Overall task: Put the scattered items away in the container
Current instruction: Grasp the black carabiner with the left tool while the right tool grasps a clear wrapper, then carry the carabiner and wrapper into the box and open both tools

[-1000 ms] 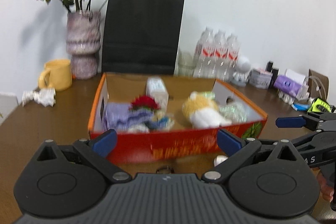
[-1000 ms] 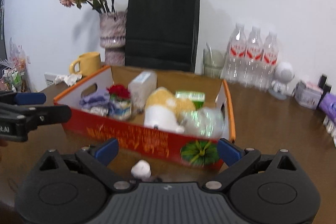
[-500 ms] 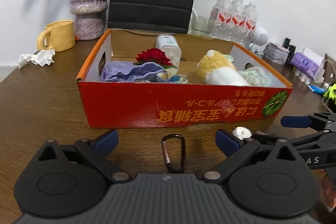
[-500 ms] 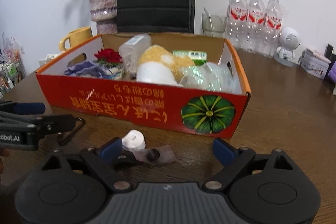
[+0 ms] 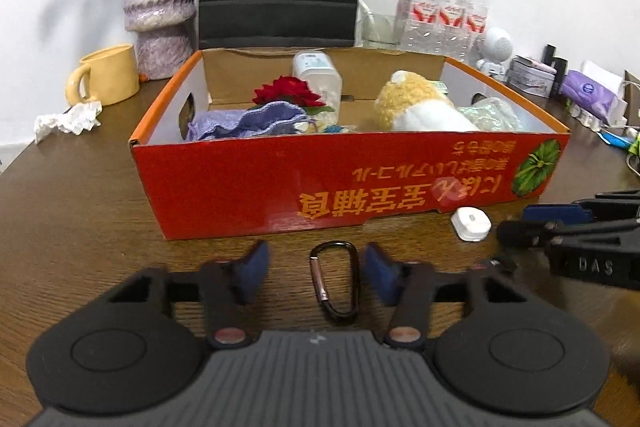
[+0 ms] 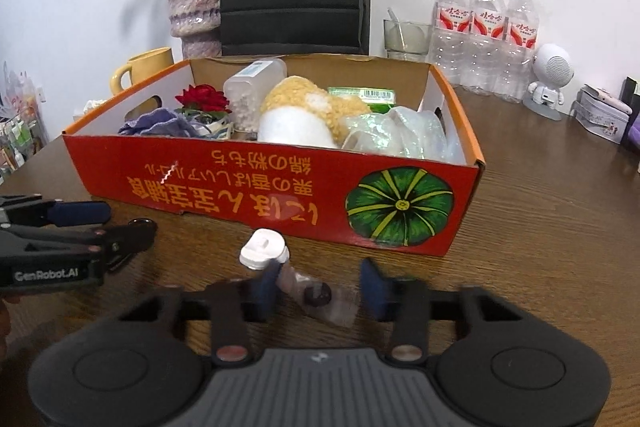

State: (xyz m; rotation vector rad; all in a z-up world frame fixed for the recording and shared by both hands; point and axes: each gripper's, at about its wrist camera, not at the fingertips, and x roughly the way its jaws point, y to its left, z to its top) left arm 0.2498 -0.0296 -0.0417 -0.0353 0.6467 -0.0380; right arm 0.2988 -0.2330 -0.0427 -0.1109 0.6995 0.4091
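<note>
Left wrist view: left tongs [image 5: 314, 271] spread fairly narrow around black carabiner [image 5: 334, 279] lying flat on counter [image 5: 80, 227], just in front of red box [image 5: 280, 183]. Right tongs [image 6: 318, 283] likewise parted, straddling small clear bag [image 6: 320, 297] beside white cap [image 6: 264, 249].
</note>
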